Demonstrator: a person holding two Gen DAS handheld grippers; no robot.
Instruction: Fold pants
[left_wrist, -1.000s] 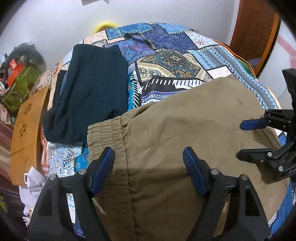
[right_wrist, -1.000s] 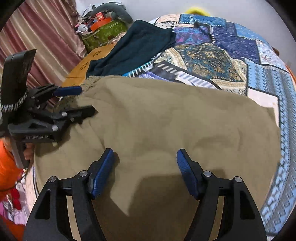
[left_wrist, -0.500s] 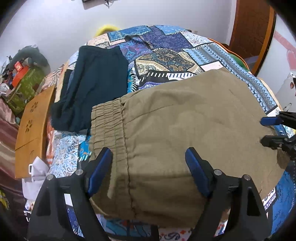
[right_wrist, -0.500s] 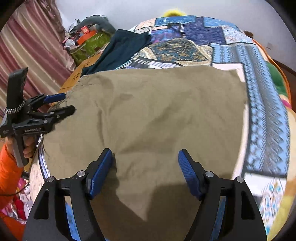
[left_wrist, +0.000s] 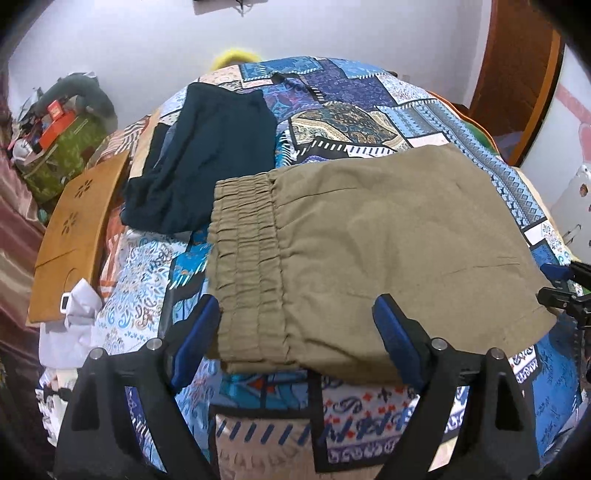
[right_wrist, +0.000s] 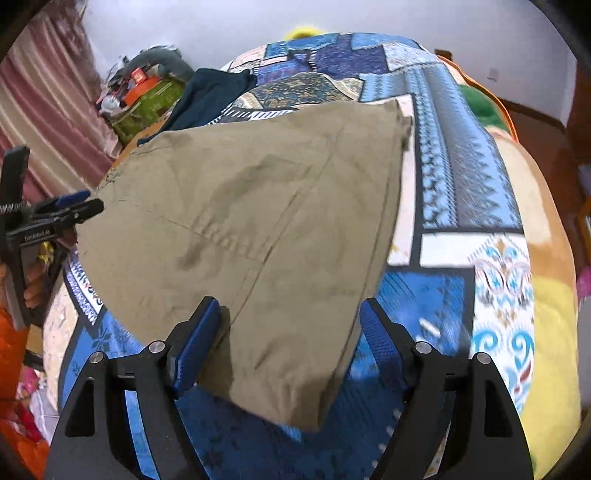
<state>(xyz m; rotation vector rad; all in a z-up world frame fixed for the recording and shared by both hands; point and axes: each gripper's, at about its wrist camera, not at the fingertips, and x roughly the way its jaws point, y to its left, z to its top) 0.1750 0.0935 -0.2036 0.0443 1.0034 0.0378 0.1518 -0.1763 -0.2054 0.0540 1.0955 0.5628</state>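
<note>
Patchwork bedspread (left_wrist: 354, 122) covers the bed; olive pants (left_wrist: 369, 251) lie folded flat on it beside a dark garment (left_wrist: 218, 155); left gripper (left_wrist: 295, 332) and right gripper (right_wrist: 288, 339) hover with jaws spread, just widened, pinching nothing

A home bedroom, plainly lived in. Shown by a bed (left_wrist: 369, 122) under a blue patchwork-print cover, with clothing spread over it: folded khaki pants (left_wrist: 388, 236) and a dark teal garment (left_wrist: 218, 147). Plain pale walls, a brown wooden door (left_wrist: 517, 74), striped pink curtains (right_wrist: 44, 103), and a cluttered heap of household odds and ends (left_wrist: 59, 125) in the corner.
</note>
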